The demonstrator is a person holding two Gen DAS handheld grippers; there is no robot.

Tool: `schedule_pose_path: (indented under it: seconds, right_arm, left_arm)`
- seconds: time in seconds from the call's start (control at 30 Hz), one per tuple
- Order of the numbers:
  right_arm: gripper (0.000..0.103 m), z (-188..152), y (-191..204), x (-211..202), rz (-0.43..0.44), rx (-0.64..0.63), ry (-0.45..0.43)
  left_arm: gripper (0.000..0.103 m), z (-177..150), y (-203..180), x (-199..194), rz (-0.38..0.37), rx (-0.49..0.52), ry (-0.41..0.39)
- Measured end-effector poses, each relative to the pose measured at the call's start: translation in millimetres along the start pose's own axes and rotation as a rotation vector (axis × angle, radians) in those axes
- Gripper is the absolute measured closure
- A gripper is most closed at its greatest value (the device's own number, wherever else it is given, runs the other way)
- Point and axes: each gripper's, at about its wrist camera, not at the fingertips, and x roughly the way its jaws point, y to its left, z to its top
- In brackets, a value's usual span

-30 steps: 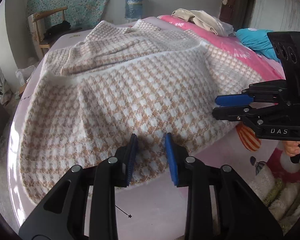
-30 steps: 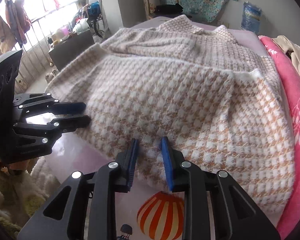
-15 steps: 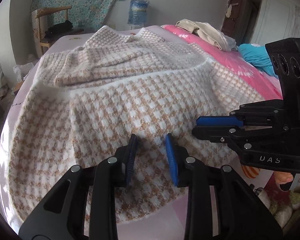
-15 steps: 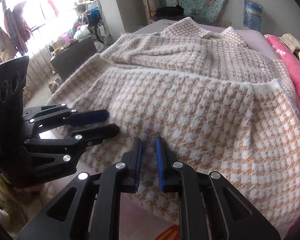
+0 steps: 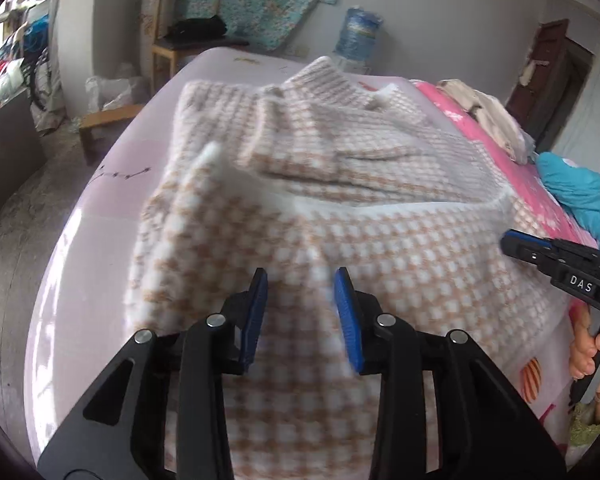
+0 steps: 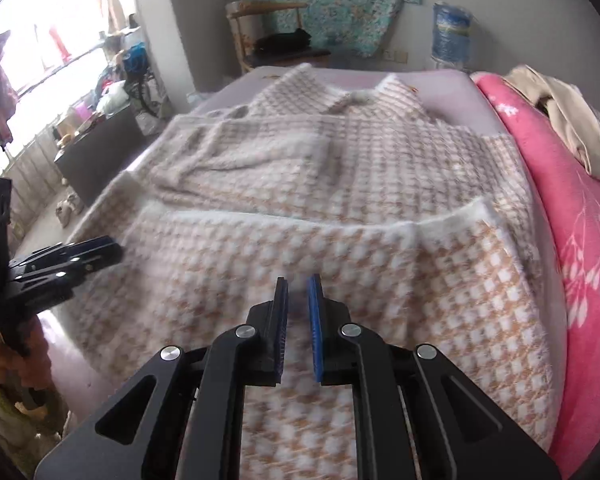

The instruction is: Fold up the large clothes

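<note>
Checked knit garment [image 5: 380, 248] on bed [image 5: 100, 216]

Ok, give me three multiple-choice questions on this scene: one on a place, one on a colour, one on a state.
1. Where does the water jug stand? A on the pink blanket; B by the far wall; C on the chair.
2. The checked garment is white and: A tan; B green; C black.
3. The right tongs are: A wide open; B shut on the garment; C holding a bottle.
Answers: B, it stands beyond the bed; A, tan squares show; B, the pads pinch the fabric.
</note>
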Motion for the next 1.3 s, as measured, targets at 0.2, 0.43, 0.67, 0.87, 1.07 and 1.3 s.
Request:
schedule_pose_path:
  seconds: [0.2,0.43,0.67,0.87,1.07,1.3]
  right_arm:
    - [0.093,-3.3,-42.7,3.2,0.03,0.164,0.039]
    - [0.083,-25.1,-95.2,-7.0,-0.102,0.251,0.058]
    - [0.057,-37.8,-23.3,-60.4,0.0,0.033,-0.003]
    - [0.056,-80.3,22.7,-35.9,0.018,-0.101,0.08]
    - [0.056,-80.6,-7.0,-71.6,-0.008,0.035,-0.013]
    - [0.056,-96.7,-46.8,-67.2,-0.108,0.162,0.021]
  left_arm:
    - [0.068,11.6,15.6,-12.7,-0.073,-0.061,-0.014]
    - [0.057,9.4,24.7,-11.3,-0.004,-0.022,0.007]
    - [0.034,-4.8,-25.0,-59.3,-0.06,0.166,-0.072]
    - [0.028,-45.9,-44.8,-18.5,0.037,0.23,0.115]
    - [0.023,-45.9,-38.4,-19.8,0.03,0.197,0.107]
    - [0.018,-43.6,-40.1,-15.3,0.046,0.183,0.12]
